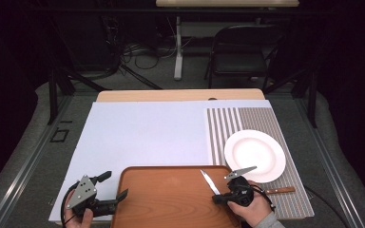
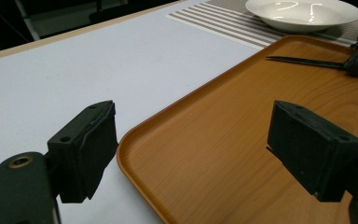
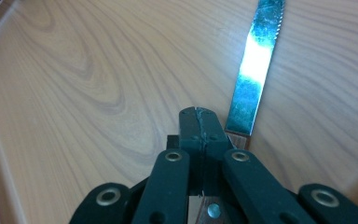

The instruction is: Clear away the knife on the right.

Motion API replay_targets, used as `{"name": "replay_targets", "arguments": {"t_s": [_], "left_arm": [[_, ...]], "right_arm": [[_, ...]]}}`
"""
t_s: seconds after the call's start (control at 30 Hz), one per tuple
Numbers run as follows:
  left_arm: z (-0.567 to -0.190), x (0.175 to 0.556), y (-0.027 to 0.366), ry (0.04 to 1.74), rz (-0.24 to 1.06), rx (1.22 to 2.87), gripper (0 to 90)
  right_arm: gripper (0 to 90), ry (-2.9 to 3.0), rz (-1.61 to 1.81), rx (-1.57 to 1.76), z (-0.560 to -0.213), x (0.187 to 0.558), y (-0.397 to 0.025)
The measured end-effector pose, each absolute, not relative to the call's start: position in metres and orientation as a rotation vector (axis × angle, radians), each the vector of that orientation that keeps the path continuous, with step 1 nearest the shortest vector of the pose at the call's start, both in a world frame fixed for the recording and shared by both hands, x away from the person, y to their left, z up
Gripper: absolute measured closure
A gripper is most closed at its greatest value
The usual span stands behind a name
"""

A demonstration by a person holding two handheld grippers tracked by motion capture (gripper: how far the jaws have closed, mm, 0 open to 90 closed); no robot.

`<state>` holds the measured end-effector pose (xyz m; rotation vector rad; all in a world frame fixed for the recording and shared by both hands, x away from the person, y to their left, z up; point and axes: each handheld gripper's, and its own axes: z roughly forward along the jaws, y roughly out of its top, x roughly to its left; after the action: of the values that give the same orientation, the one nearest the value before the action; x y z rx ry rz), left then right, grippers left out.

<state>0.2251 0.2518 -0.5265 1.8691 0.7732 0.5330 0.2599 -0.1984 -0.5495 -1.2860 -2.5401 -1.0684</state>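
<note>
Jaws: those of the right gripper [image 1: 217, 197] are closed on the handle of a knife [image 1: 209, 182], held over the right part of the tray [image 1: 166, 199]; those of the left gripper [image 1: 116, 186] are spread wide and empty at the tray's left edge. Progress is judged midway: the knife is lifted, its placing left to do. Nearby, a plate [image 1: 255, 155] on a striped mat [image 1: 266, 121] and a second wooden handle [image 1: 280, 190] are noted on the counter [image 1: 138, 133]; nothing is seen obstructing.
</note>
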Motion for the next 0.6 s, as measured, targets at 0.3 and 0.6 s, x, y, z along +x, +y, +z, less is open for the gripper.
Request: {"name": "replay_targets", "arguments": {"t_s": [0.3,0.6], "left_arm": [[-0.527,0.225,0.252,0.775,0.534,1.866,15.9],[-0.527,0.225,0.252,0.778,0.531,1.865,15.9]], "right_arm": [[90.0,-2.527,-1.054,-1.321,-0.549,0.259,-0.203],[90.0,-2.513,-1.051,-1.349,-0.549,0.255,-0.21]]}}
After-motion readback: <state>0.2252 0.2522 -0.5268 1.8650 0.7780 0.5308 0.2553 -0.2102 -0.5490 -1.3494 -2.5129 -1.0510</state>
